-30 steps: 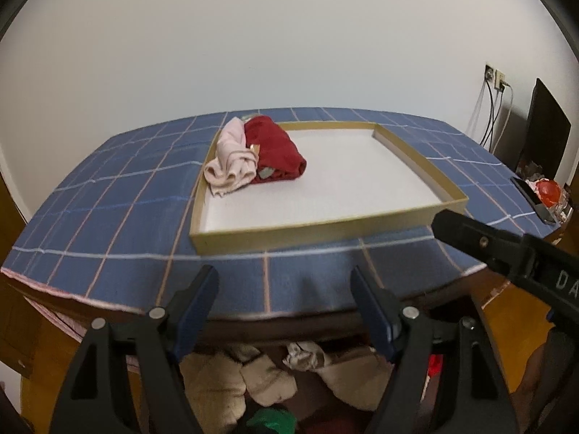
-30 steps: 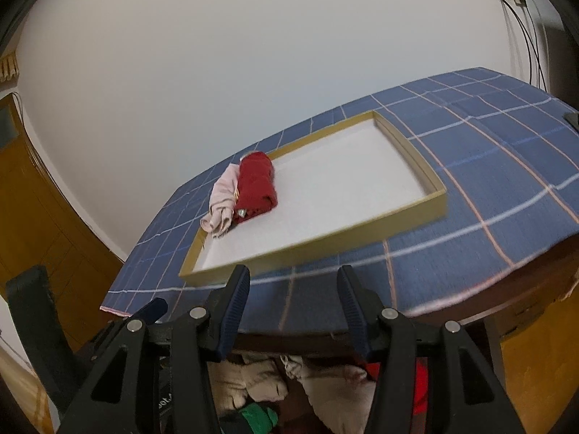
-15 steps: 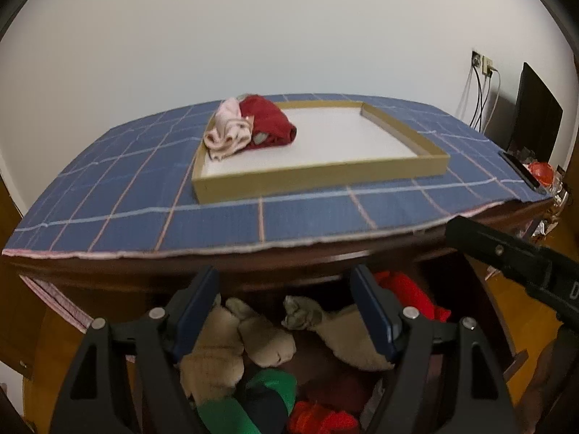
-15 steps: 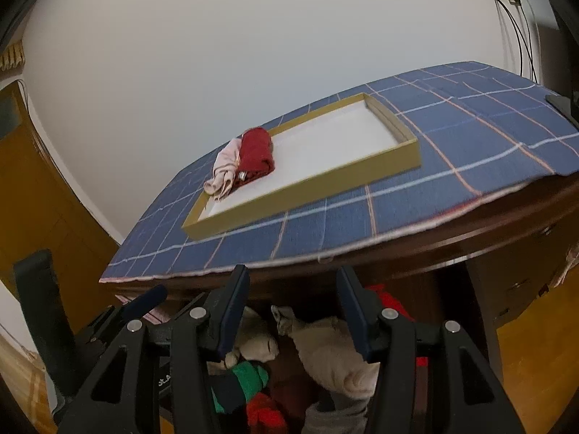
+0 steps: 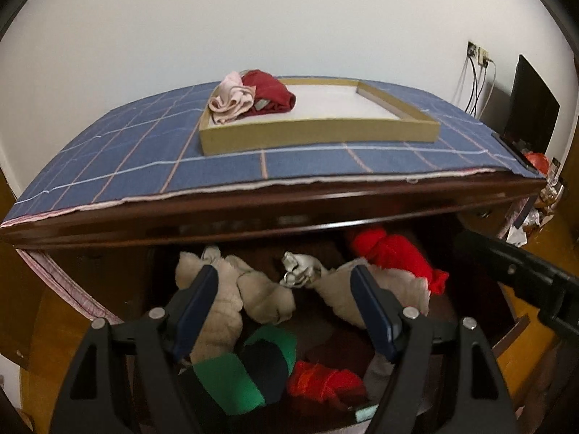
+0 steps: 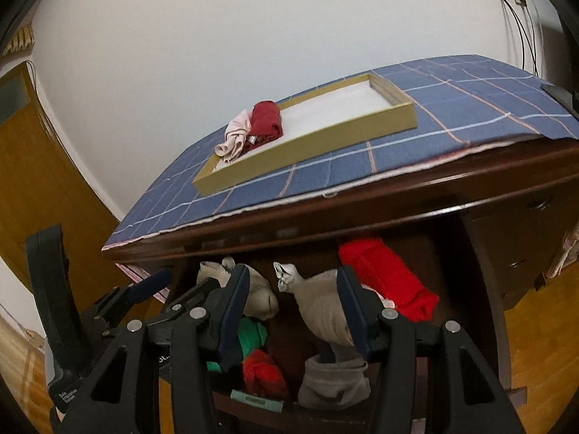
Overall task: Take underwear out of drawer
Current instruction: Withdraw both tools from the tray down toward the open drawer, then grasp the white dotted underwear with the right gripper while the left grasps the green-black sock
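An open wooden drawer under the table holds several rolled pieces of underwear: beige rolls, a bright red roll, a green and black roll and an orange-red one. My left gripper hangs open above the beige rolls, nothing between its fingers. My right gripper is open too, over a beige roll, with the red roll to its right and a grey piece below. Neither gripper touches any cloth.
On the blue checked tablecloth stands a shallow tan tray with a pink piece and a dark red piece in its left corner. The dark table edge overhangs the drawer. A black monitor stands at the far right.
Both grippers have sunk from above the table edge to in front of the drawer. The table top has risen in both views and the drawer's rolls have come into sight.
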A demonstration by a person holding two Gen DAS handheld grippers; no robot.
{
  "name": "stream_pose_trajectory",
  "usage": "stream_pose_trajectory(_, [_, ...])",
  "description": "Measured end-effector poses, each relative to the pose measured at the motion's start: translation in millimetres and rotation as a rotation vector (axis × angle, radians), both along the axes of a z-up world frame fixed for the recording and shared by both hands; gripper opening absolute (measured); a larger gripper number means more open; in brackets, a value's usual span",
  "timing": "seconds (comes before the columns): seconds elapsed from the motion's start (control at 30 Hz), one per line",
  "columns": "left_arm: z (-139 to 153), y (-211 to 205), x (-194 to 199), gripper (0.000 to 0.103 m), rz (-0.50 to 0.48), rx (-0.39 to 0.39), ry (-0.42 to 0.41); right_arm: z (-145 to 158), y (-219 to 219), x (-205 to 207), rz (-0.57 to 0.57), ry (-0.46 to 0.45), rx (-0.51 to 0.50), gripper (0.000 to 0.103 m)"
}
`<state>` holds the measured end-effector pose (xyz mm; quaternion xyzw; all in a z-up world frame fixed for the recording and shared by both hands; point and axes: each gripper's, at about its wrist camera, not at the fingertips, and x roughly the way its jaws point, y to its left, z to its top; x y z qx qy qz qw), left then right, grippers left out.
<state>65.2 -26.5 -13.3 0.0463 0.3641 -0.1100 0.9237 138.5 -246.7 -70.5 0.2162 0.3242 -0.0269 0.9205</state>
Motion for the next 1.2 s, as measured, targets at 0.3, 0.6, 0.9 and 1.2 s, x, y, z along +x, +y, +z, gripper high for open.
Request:
stream_pose_trajectory(0.3, [-16.7, 5.8, -6.5, 0.077, -0.004, 0.034, 0.043, -17.7, -6.8, -14.8, -0.006, 0.044, 0.015, 0.053])
stream_pose_trajectory(0.6, [-38.1, 31.4, -10.6, 0.078, 0.031, 0.069, 0.117, -38.8, -23.3, -34.0, -0.012, 0.112, 0.014, 0.053])
stream_pose_trajectory(0.9, [-49.2, 60.8, -8.3, 0.085, 0.072, 0.122, 0.146, -37.5, -9.9, -17.9, 0.102, 0.161, -0.065, 0.053])
stream_pose_trajectory(1.2, [-48.8, 83.7, 0.3, 0.085, 0.095, 0.088, 0.171, -41.3, 12.3, 41.4, 0.277, 0.271, -0.252, 0.053])
